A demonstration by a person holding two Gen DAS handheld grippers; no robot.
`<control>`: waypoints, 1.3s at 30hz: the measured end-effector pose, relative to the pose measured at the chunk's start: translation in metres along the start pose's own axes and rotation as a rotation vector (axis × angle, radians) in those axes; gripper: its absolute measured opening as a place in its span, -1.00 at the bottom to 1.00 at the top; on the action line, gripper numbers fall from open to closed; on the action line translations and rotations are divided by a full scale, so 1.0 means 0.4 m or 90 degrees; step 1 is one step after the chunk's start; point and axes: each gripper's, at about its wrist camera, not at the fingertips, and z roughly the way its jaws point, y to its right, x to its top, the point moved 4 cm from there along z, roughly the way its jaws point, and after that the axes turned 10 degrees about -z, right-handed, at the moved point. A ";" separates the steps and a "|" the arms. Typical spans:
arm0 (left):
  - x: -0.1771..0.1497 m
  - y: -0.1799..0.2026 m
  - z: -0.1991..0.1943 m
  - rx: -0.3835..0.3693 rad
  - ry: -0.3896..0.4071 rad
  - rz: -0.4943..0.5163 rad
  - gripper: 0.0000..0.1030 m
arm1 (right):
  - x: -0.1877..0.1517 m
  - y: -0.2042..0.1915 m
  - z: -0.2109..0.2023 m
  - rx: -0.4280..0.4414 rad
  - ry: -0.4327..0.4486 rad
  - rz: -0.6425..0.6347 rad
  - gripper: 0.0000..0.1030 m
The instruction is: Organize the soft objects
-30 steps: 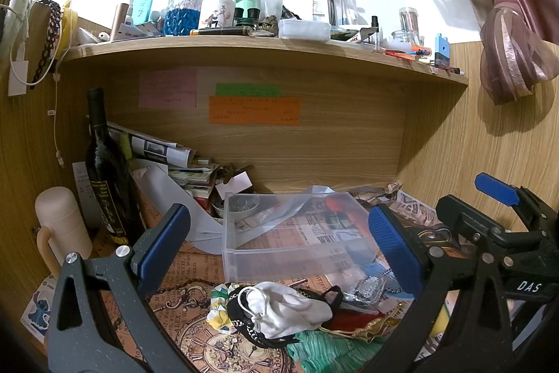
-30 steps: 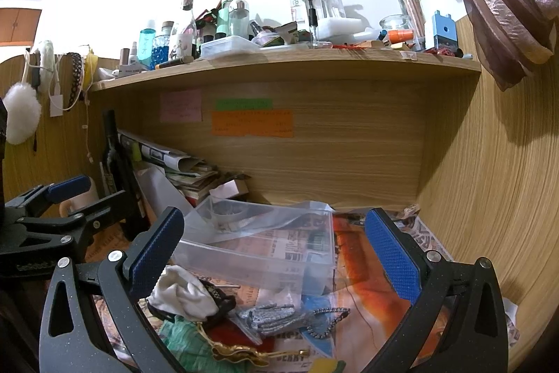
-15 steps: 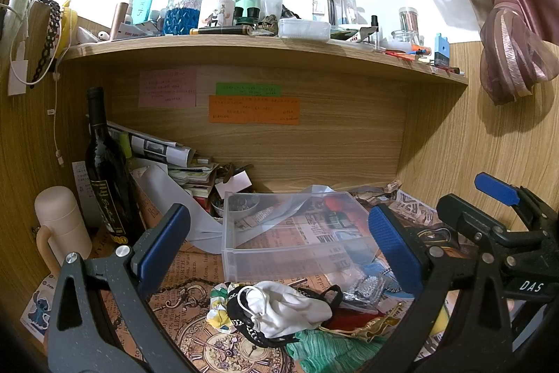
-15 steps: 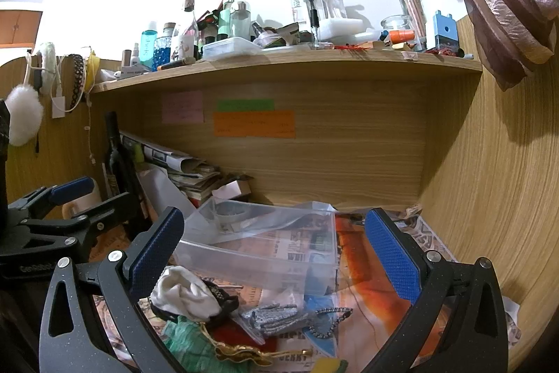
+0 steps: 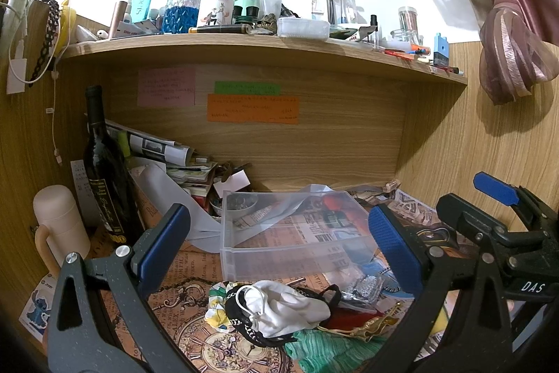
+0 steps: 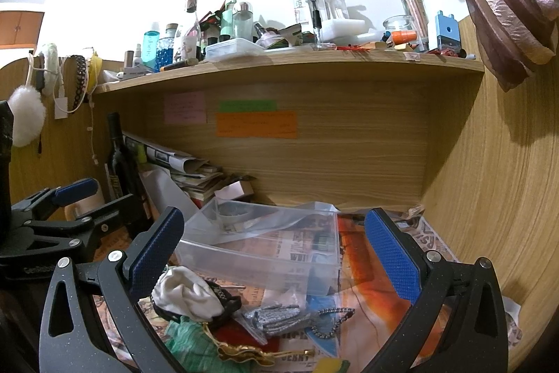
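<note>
A heap of soft things lies on the desk in front of a clear plastic box (image 5: pixel 290 233): a white cloth mask (image 5: pixel 279 306) on a black band, a yellow-white scrunchie (image 5: pixel 216 313), a green cloth (image 5: pixel 325 348). My left gripper (image 5: pixel 279 247) is open above the heap, holding nothing. My right gripper (image 6: pixel 276 250) is open too, to the right of the mask (image 6: pixel 185 292), with the box (image 6: pixel 262 243) ahead and a silver glitter clip (image 6: pixel 272 317) below it. The right gripper also shows in the left wrist view (image 5: pixel 496 194).
A dark wine bottle (image 5: pixel 104 177) and a cream flask (image 5: pixel 59 226) stand at the left. Newspapers and magazines (image 5: pixel 164 156) are piled at the back. A shelf (image 5: pixel 262 44) crowded with bottles overhangs the desk. A wooden wall (image 6: pixel 489 198) closes the right side.
The right gripper's view has drifted slightly, the box and heap sitting a little lower left. The left gripper has not visibly moved. Both stay open.
</note>
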 end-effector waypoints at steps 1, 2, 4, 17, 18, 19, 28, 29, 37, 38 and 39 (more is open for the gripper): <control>0.000 0.000 0.000 0.000 0.000 0.000 1.00 | 0.000 0.000 0.000 0.000 0.000 0.000 1.00; 0.001 0.000 0.000 0.000 0.000 0.000 1.00 | 0.001 -0.001 0.001 0.001 0.000 0.001 1.00; 0.001 0.000 0.000 0.000 0.001 -0.001 1.00 | 0.002 -0.002 0.001 0.002 0.001 0.001 1.00; -0.015 0.003 0.007 -0.009 -0.021 -0.001 1.00 | -0.007 0.006 0.006 0.000 -0.009 0.007 1.00; -0.017 0.001 0.011 -0.009 -0.025 -0.001 1.00 | -0.011 0.009 0.008 -0.001 -0.013 0.008 1.00; -0.024 0.000 0.014 -0.008 -0.031 0.000 1.00 | -0.017 0.010 0.012 -0.001 -0.018 0.009 1.00; -0.087 -0.059 0.079 0.005 -0.128 -0.032 0.54 | -0.097 0.054 0.054 0.003 -0.102 0.026 0.75; -0.099 -0.068 0.087 0.011 -0.140 -0.034 0.43 | -0.110 0.062 0.060 0.004 -0.115 0.030 0.71; -0.193 -0.116 0.142 0.025 -0.234 -0.055 0.20 | -0.202 0.107 0.095 0.002 -0.206 0.055 0.40; -0.200 -0.117 0.146 0.024 -0.241 -0.057 0.20 | -0.211 0.108 0.100 0.002 -0.216 0.057 0.35; -0.207 -0.118 0.151 0.023 -0.247 -0.060 0.20 | -0.225 0.112 0.105 0.002 -0.227 0.060 0.32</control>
